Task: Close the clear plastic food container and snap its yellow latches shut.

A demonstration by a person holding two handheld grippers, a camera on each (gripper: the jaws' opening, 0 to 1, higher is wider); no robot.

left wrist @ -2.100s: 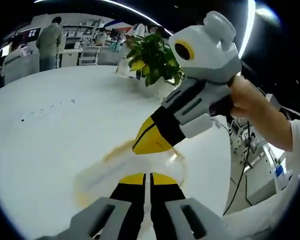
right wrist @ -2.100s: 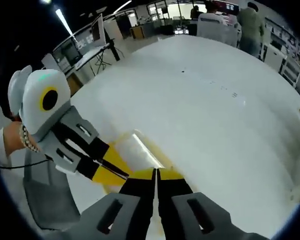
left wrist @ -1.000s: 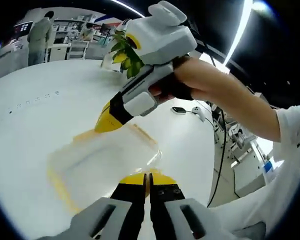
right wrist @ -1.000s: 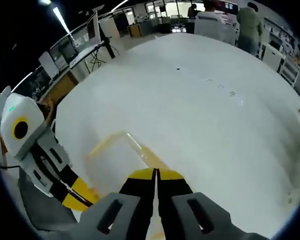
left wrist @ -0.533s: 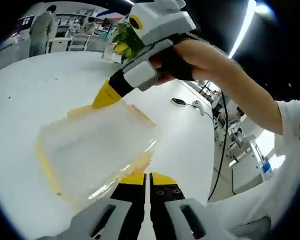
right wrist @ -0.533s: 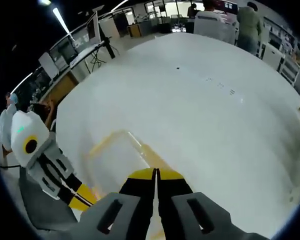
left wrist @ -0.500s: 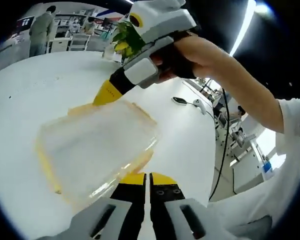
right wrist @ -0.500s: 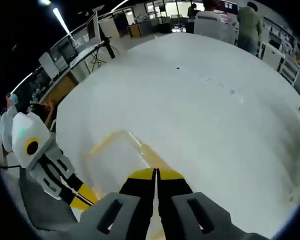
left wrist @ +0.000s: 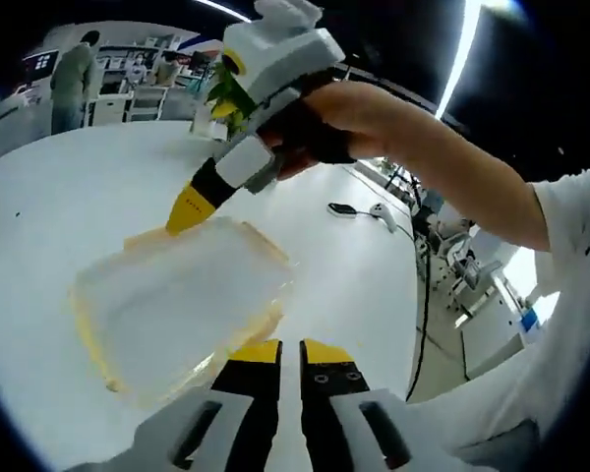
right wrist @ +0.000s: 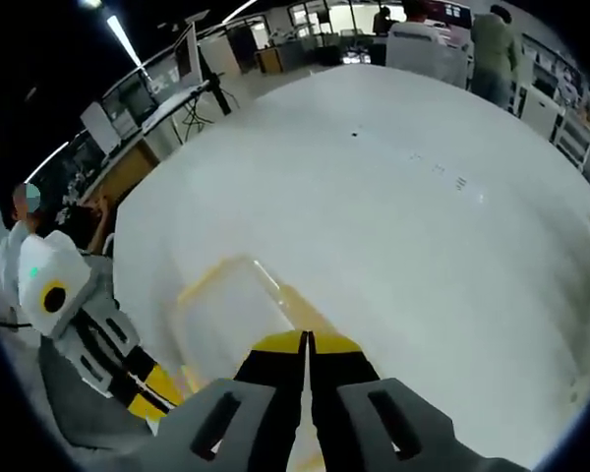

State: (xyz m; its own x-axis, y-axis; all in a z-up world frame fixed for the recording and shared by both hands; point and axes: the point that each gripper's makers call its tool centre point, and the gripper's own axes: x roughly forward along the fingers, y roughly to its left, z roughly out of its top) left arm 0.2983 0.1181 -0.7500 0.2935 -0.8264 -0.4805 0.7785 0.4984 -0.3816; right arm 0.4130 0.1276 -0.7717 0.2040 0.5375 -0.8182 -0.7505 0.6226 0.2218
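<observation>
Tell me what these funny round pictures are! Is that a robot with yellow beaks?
It's no robot. A person holds a grabbing tool in each hand, and a small camera rides on each tool, so the pictures look round. In the left gripper view, the left gripper shows at the bottom, its yellow-tipped fingers almost together. The right gripper, held by the person's hand, presses its tip on the far edge of a clear plastic box with yellow trim. The box lies on a big white table, with a leafy plant behind. The right gripper view looks back across the same box. Neither tool is holding anything.
</observation>
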